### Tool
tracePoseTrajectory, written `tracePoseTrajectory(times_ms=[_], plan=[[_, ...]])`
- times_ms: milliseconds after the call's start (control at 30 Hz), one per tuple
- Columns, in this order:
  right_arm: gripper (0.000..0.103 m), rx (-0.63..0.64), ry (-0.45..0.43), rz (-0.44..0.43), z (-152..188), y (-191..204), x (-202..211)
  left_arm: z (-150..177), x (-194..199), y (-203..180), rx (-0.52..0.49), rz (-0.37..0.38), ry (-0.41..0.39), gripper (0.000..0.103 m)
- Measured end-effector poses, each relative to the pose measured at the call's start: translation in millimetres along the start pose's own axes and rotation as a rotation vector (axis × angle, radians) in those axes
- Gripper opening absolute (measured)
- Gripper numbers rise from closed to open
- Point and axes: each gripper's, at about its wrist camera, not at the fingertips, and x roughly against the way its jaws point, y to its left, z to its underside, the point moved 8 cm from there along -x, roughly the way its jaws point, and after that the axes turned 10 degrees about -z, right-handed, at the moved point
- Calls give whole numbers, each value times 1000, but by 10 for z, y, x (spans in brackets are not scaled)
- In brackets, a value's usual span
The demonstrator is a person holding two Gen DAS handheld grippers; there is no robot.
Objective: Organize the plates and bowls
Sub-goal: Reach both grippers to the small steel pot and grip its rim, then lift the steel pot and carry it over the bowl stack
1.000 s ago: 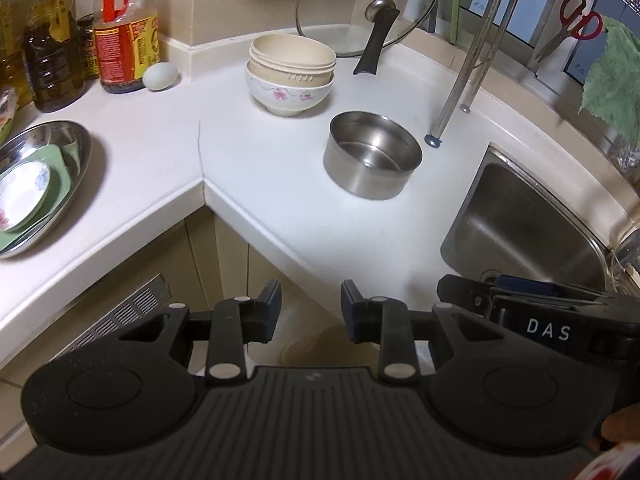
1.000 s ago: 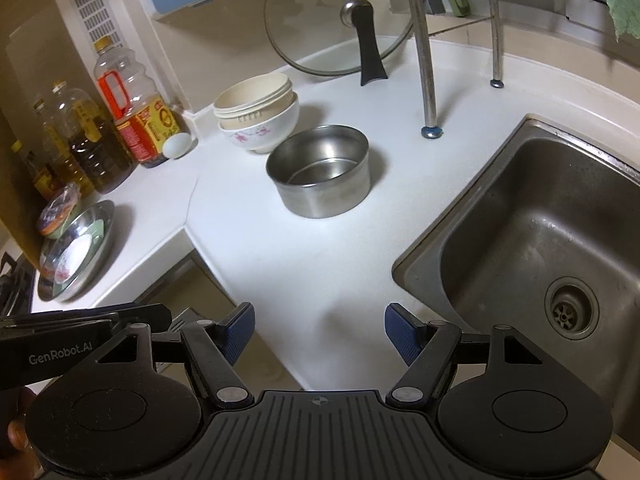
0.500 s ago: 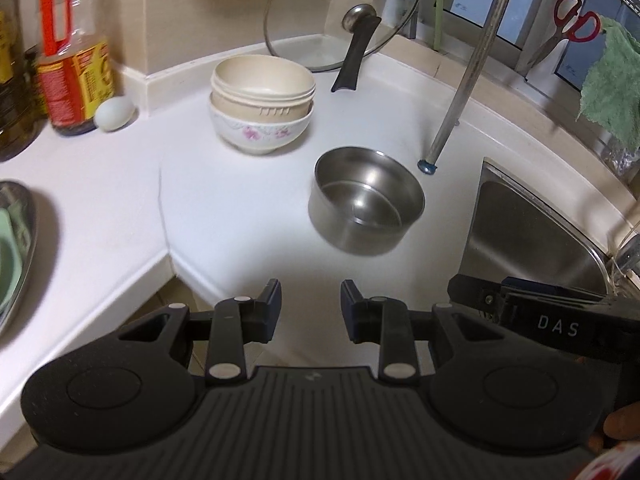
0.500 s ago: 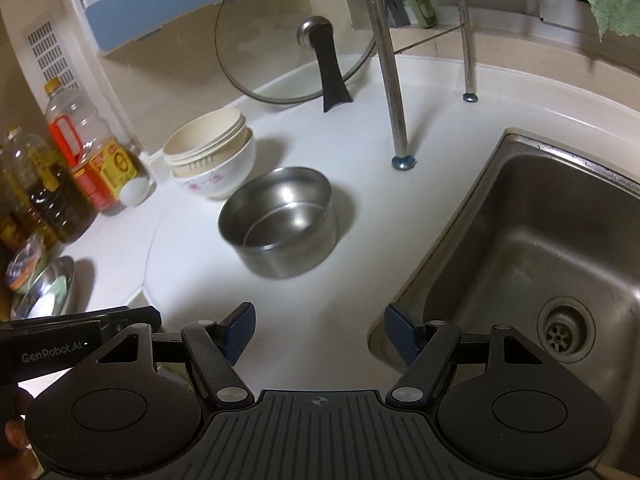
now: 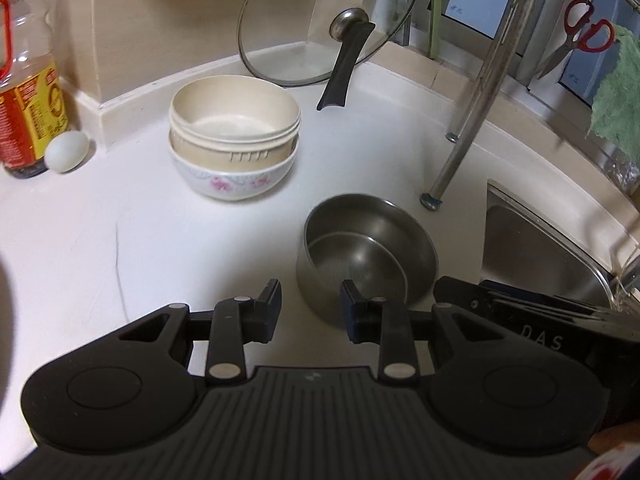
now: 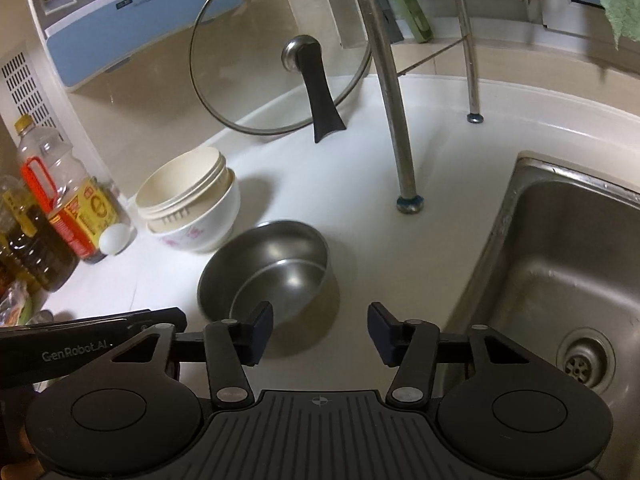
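Countertop (image 5: 160,240), white and curved, meets a steel sink (image 6: 560,280) at three o'clock. We hold the round steel bowl (image 5: 368,248) just ahead of both grippers; stacked cream bowls (image 5: 234,136) at eleven. Left gripper (image 5: 310,312) narrowly parted, empty; right gripper (image 6: 320,332) has just been closing, nothing between. Only our right view shows the drain (image 6: 584,360).

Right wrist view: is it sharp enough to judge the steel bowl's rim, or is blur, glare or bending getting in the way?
Right wrist view: steel bowl slightly soft from motion blur, rim still readable, dull sheen but no hard glare; fisheye bends the rack leg and sink edge. Left wrist view: same bowl is a little sharper; stacked bowls look clear.
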Motion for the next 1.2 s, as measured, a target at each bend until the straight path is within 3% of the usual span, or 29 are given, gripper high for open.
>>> tracePoseTrajectory(times_ms=[500, 967, 1200], plan=[[30, -31, 1, 19, -129, -125, -406, -191, -433, -108, -21, 17, 37, 27], [11, -27, 14, 24, -137, -161, -480, -217, -538, -136, -30, 21, 60, 13], [10, -23, 10, 29, -130, -156, -476, -223, -550, -125, -29, 16, 59, 8]])
